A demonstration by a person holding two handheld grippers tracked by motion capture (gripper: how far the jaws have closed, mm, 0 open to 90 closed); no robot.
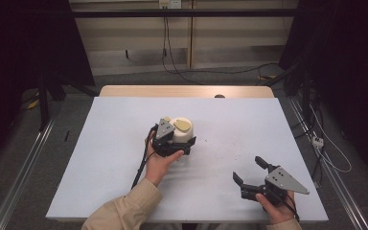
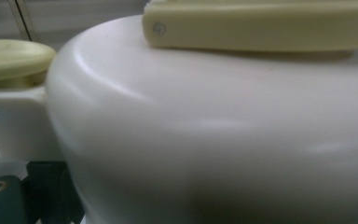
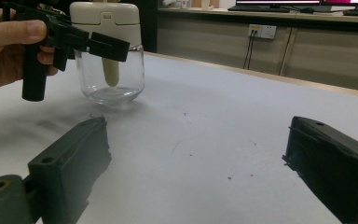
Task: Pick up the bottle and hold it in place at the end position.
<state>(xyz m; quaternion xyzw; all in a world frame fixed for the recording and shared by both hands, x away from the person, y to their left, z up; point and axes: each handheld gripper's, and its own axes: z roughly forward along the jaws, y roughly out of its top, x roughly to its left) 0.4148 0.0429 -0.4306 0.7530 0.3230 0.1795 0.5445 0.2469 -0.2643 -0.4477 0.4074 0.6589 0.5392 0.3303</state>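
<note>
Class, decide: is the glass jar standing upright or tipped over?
Upright: the glass jar stands base down on the table, its white lid on top.

A pale grey-white table [image 1: 124, 158] with a wooden far edge stands on grey floor [image 1: 9, 182]. At twelve o'clock, beige wall panels [image 1: 139, 43] carry a power socket [image 1: 168, 4] with cables [image 1: 165, 45] hanging down. Dark curtains [image 1: 24, 48] flank both sides.

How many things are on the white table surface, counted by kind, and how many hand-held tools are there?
Glass jar with cream lid: 1
Hand-held tools: 2, the left tool at the jar's lid, the right tool apart from it above the white table surface
Total: 3
</note>
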